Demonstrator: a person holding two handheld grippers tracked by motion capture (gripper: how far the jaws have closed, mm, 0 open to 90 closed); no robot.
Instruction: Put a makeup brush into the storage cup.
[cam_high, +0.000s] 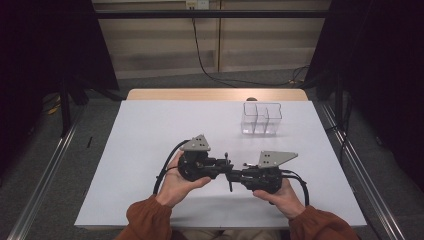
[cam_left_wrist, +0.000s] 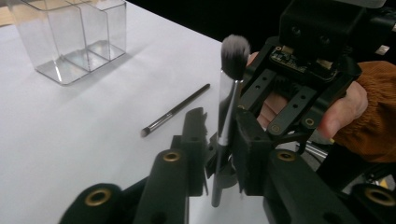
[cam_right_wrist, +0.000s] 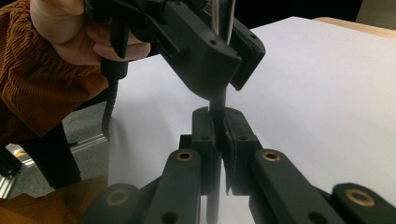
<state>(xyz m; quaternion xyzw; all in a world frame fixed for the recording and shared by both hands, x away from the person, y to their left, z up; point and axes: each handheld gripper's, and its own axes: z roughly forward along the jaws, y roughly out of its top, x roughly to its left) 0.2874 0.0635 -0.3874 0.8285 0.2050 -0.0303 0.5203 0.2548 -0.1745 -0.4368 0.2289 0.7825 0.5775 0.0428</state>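
Makeup brush (cam_left_wrist: 226, 107) is upright, fluffy head at 12 o'clock, in mid-air over the near-centre of the table (cam_high: 150, 150), caught between both claws.

Right gripper (cam_right_wrist: 218, 116): jaws narrow, clamped on the dark lower handle. Left gripper (cam_left_wrist: 223, 122): jaws stand either side of the silver ferrule w/ a sliver of gap on one side, so loose around it, not pinching.

Step, as I read it: hand-over from L to R, nearly done, R has the load.

Next move prob. calls for:
- L jaws wider, then back off toward 9 o'clock w/o brushing the ferrule or tipping the brush.
- R keeps the pinch and carries toward the clear organiser (cam_high: 261, 119), approx. 1 o'clock from the hands in the high view.
- Brush then goes into one compartment, so it needs to come in above the rim and go straight down.

Edges & room:
- Organiser walls are thin and see-through, rim easy to clip; it looks light and may slide if nudged.
- Open white tabletop between hands and organiser.
- A thin second brush (cam_left_wrist: 175, 111) lies flat on the table, at 10 o'clock of the held one in the left gripper view, well short of the organiser; stay above it.
- Near table edge is at 6 o'clock, close under the wrists, so little room to pull back.
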